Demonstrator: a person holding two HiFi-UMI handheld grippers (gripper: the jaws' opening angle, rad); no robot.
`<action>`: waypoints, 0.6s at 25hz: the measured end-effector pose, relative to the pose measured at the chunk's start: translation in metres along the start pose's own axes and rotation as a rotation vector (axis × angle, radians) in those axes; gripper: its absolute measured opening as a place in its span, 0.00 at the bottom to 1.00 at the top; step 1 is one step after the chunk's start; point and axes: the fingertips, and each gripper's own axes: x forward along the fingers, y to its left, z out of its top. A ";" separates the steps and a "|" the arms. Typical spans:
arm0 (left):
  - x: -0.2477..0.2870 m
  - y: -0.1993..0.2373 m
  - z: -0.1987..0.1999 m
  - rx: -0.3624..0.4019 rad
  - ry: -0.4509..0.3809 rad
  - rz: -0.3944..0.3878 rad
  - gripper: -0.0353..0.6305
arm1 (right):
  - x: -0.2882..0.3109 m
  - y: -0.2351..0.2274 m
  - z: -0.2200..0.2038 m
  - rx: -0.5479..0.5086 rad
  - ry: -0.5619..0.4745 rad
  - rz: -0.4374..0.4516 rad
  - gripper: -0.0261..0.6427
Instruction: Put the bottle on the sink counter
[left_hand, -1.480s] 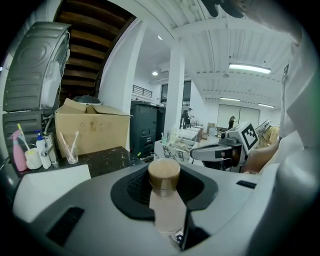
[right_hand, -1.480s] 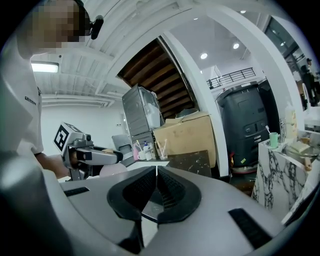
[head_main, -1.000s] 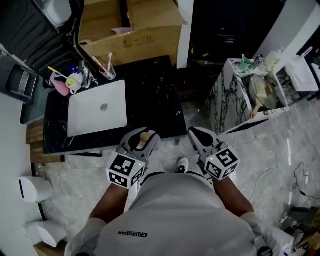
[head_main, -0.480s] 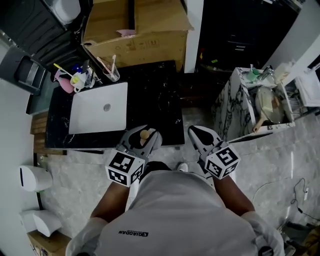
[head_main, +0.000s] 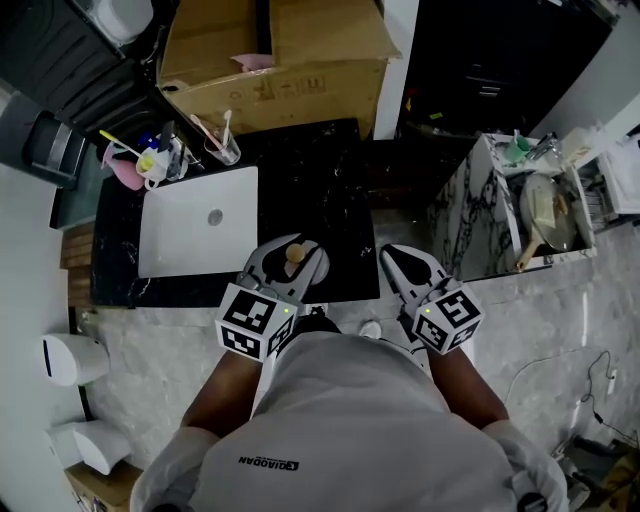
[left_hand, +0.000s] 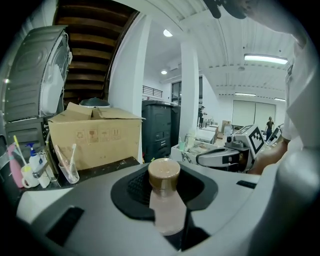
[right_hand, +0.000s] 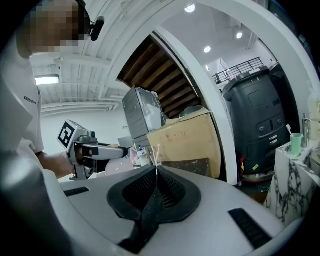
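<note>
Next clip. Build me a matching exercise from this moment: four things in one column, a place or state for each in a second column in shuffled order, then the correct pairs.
Things
1. bottle
2. right gripper
3. white sink basin
4. cardboard box

Places or states
A. beyond the far edge of the black counter
B. shut, nothing between its fingers
C. upright between the fingers of the left gripper
D. set into the left part of the black counter

Pairs: 1-C, 2-B, 3-D, 4-A
</note>
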 end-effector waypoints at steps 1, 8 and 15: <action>0.004 0.007 0.002 0.005 0.002 -0.009 0.23 | 0.006 -0.001 0.002 0.003 0.000 -0.009 0.10; 0.035 0.048 0.012 0.051 0.012 -0.078 0.23 | 0.044 -0.011 0.013 -0.012 0.011 -0.070 0.10; 0.070 0.088 0.007 0.070 0.033 -0.110 0.23 | 0.073 -0.020 0.018 -0.023 0.024 -0.113 0.10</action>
